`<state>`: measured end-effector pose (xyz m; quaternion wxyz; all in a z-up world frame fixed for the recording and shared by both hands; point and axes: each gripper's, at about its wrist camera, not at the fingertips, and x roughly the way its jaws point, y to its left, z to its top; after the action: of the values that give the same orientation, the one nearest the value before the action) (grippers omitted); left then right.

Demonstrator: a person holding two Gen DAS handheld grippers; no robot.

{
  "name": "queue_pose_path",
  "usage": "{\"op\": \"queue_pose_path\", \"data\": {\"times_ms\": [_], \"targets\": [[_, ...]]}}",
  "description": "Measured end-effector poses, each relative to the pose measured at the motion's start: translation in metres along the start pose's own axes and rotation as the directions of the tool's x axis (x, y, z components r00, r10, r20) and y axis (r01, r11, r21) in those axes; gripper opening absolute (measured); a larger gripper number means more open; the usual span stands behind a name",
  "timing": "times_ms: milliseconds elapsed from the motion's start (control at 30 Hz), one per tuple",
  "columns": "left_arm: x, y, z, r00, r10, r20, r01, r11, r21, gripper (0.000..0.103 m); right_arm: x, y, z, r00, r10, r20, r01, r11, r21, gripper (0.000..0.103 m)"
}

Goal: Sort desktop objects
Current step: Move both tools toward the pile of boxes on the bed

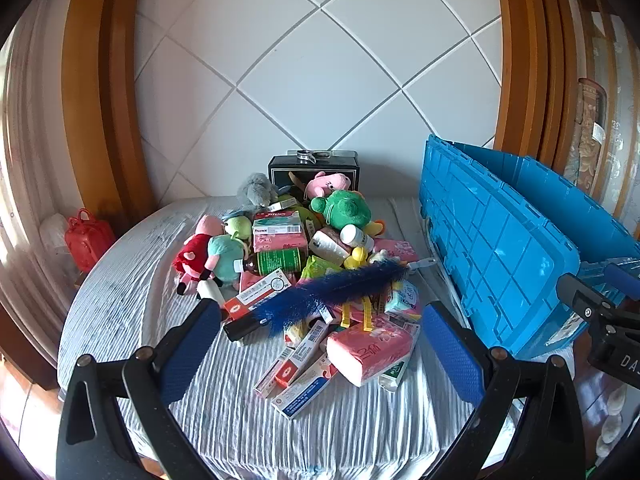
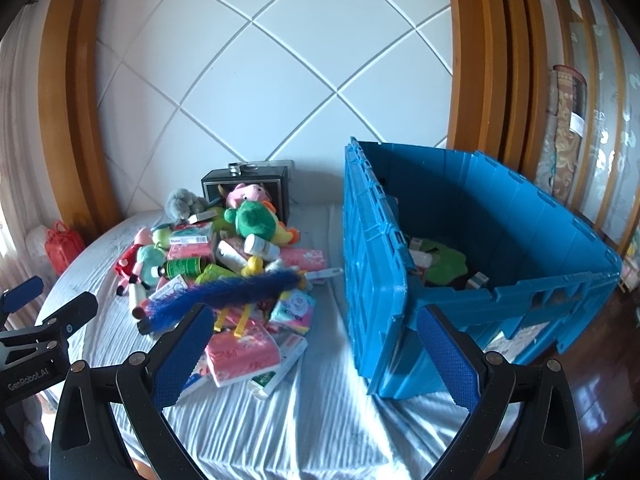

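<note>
Both wide open and empty, left gripper (image 1: 320,344) and right gripper (image 2: 310,354), poised above the pile (image 1: 312,272) mid-table, crate (image 2: 480,240) waiting at right edge.

My left gripper (image 1: 320,344) and right gripper (image 2: 316,350) both tilt downward, jaws spread wide and empty. The left hangs over the near edge of the cloth-covered table (image 1: 120,312), the right beside it, further right.
</note>
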<state>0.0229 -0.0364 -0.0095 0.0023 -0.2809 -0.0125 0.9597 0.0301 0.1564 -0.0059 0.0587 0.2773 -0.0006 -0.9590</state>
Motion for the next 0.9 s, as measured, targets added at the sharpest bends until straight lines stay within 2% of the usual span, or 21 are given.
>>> {"op": "queue_pose_path", "data": {"times_ms": [133,267,467,600,767,900], "targets": [[0.005,0.007,-0.003,1.0,0.014,-0.017,-0.014,1.0,-0.015,0.103,0.003,0.004,-0.001,1.0,0.017,-0.007,-0.018,1.0,-0.01,0.103],[0.021,0.019,-0.008,0.997,0.026,-0.074,-0.029,0.998,-0.05,0.102,0.012,0.011,-0.002,0.998,0.061,-0.025,-0.062,0.997,-0.037,0.103],[0.046,0.039,-0.024,0.983,0.103,-0.15,-0.118,0.989,-0.089,0.103,0.044,0.026,0.0,0.984,0.167,-0.068,-0.173,0.98,-0.096,0.103],[0.071,0.047,-0.04,0.96,0.162,-0.229,-0.183,0.98,-0.073,0.103,0.082,0.042,-0.001,0.957,0.254,-0.141,-0.271,0.955,-0.122,0.103],[0.11,0.054,-0.067,0.926,0.177,-0.333,-0.215,0.973,-0.08,0.103,0.131,0.06,-0.018,0.911,0.316,-0.265,-0.367,0.914,-0.172,0.103],[0.139,0.063,-0.091,0.88,0.214,-0.424,-0.266,0.961,-0.068,0.103,0.168,0.065,-0.037,0.865,0.343,-0.366,-0.423,0.891,-0.163,0.103]]}}
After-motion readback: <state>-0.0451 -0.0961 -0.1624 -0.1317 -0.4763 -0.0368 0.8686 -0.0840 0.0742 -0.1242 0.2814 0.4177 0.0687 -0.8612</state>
